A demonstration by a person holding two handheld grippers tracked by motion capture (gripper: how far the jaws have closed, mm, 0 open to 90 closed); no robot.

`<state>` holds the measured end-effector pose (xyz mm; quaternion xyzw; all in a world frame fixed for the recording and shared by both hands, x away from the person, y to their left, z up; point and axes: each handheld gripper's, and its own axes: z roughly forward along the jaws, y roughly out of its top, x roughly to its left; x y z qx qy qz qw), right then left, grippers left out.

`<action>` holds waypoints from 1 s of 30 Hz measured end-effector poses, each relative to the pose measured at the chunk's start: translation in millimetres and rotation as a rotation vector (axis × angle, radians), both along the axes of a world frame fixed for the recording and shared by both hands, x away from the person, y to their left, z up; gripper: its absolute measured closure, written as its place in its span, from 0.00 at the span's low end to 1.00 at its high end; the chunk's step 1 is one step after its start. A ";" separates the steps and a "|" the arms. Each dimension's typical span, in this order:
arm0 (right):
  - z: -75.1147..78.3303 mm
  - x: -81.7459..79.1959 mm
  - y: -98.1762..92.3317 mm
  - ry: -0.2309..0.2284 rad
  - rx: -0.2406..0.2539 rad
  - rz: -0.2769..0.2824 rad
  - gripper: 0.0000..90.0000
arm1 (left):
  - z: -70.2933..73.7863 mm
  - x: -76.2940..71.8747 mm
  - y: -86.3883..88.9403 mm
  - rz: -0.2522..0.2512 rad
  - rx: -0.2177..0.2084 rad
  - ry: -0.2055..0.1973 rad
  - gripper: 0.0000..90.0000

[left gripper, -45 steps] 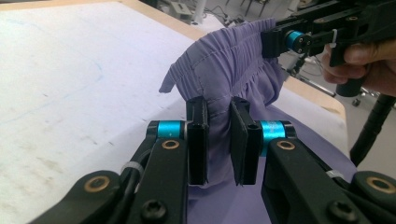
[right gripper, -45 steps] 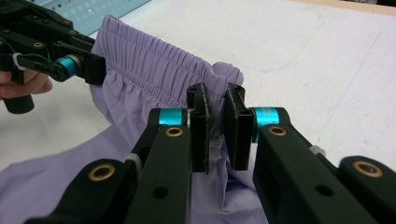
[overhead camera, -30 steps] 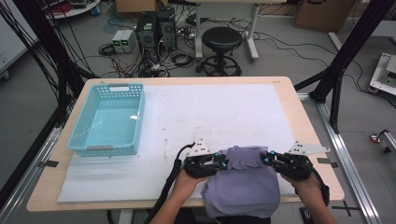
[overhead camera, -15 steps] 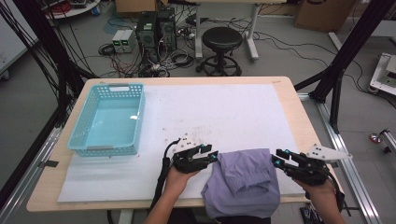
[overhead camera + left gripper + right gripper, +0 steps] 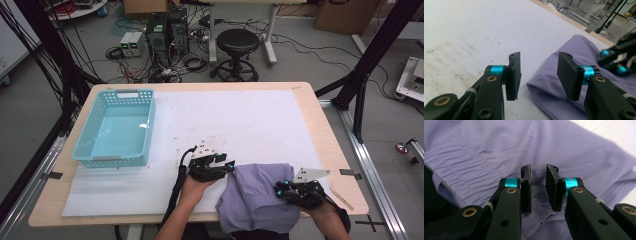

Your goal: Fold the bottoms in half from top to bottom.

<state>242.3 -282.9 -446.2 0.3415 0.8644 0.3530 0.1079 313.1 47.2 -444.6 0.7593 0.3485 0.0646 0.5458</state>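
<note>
Garment at lower centre of the high view, between apart-jawed left gripper (just widened, gripping nothing) and narrowly gaping, closing right gripper.

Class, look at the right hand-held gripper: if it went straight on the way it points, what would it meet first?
Most likely the purple garment: the right hand-held gripper points at its gathered waistband, though the gap is unclear.

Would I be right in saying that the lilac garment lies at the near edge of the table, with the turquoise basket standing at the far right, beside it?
Not quite: the lilac garment does lie at the near edge of the table, but the turquoise basket stands at the far left, well apart from it, as the high view shows.
</note>
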 end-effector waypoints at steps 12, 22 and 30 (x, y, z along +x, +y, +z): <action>21.1 11.9 -16.4 -0.079 0.123 -0.128 0.70 | -7.7 2.6 -19.2 -0.029 0.081 0.048 0.60; -5.2 16.9 -4.4 -0.051 -0.009 -0.107 0.76 | -14.7 3.9 -22.1 -0.005 0.206 0.110 0.94; 8.2 -1.6 -21.7 -0.041 0.132 -0.115 0.71 | -7.6 4.7 -13.8 0.041 0.117 0.115 0.67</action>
